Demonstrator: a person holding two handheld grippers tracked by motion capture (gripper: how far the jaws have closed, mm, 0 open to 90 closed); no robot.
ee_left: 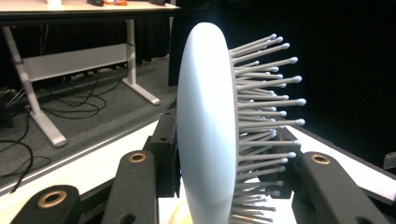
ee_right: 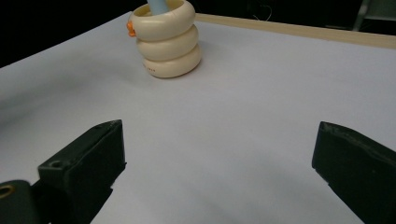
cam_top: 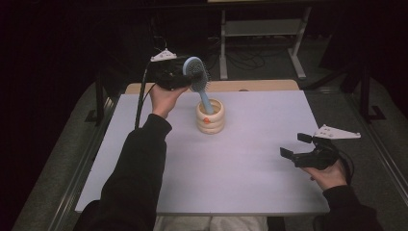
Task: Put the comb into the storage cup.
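Left tool [cam_top: 185, 79] is clamped on the head of a pale blue hairbrush [cam_top: 198, 77], held above the far middle of the white surface [cam_top: 240, 163]. In the left gripper view the brush head [ee_left: 205, 126] stands edge-on between the two black jaws, smooth back toward one jaw, grey ball-tipped bristles [ee_left: 266, 93] toward the other; both jaws press against it.

Brush is tilted, head up and toward the left hand [cam_top: 163, 98]. Its handle [cam_top: 206, 102] slants down into the mouth of a cream holder [cam_top: 210, 117] shaped like three stacked rings. Handle tip is inside the opening; how deep it reaches cannot be told. A small orange mark [cam_top: 206, 121] sits on the near side of the holder.

Holder stands upright on the surface, toward the far edge, slightly left of centre. In the right gripper view it [ee_right: 166, 39] appears at upper left, with the blue handle [ee_right: 159, 5] rising out of its top.

Right tool [cam_top: 301, 148] is near the right edge of the surface, well apart from the holder, jaws spread wide with nothing between them. Right hand [cam_top: 331, 174] grips it from below.
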